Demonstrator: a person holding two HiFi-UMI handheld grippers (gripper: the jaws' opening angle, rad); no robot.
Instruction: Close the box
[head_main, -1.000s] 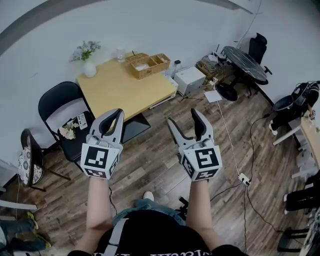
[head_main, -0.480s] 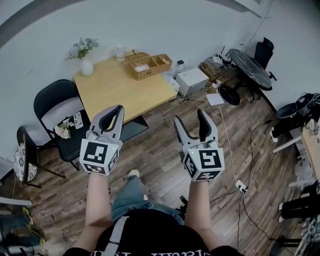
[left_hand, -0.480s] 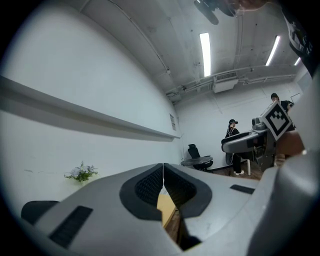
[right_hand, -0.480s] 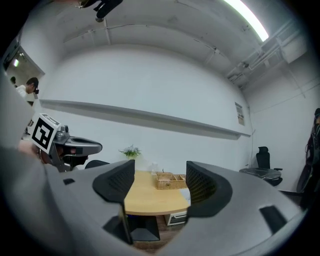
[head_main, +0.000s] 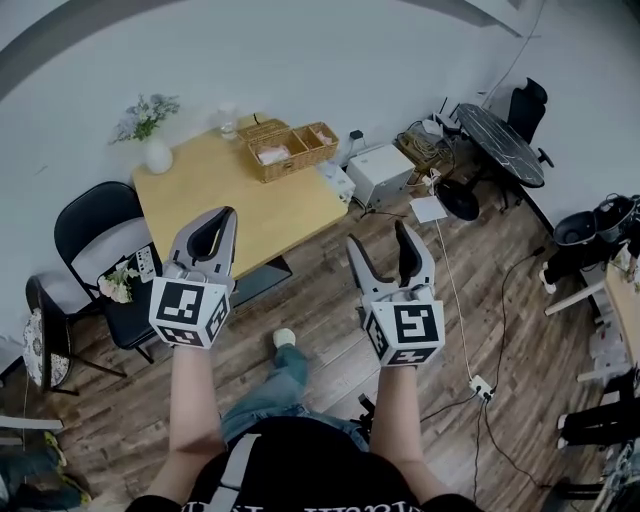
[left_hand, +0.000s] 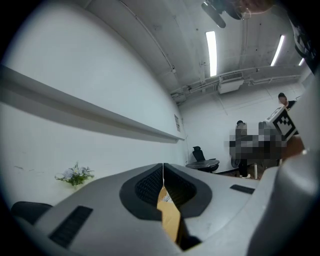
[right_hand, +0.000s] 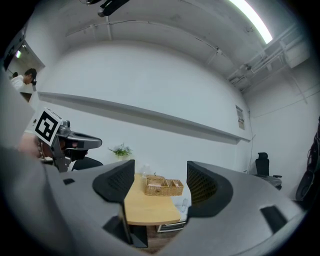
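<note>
Head view, looking steeply down. Bottom centre: person's dark top and two bare forearms reaching fwd. Each hand holds a grey gripper w/ a marker cube.

L gripper (head_main: 222, 216), centre-left: jaws pressed together, nothing btwn them. Its own view confirms this, pads meeting edge to edge (left_hand: 163, 169). R gripper (head_main: 377, 238), centre-right: jaws spread wide, empty. Its own view (right_hand: 160, 170) shows only the far table through the gap.

Both hang in mid-air over the wood floor (head_main: 320, 310), well apart from any furniture.

Beyond, upper left: light wood table (head_main: 240, 195), a black folding chair (head_main: 90, 225) beside it. At the table's far edge, a wicker basket (head_main: 285, 150) w/ compartments and a white vase of flowers (head_main: 155, 152).

On the floor just right of the table: a small white box (head_main: 380, 160), prob. the task's thing. Too small to tell if its lid is up.

Judgement: likely light and stiff, smooth sides maybe slippery. Best taken by the lid's free edge, other gripper steadying the body.
</note>
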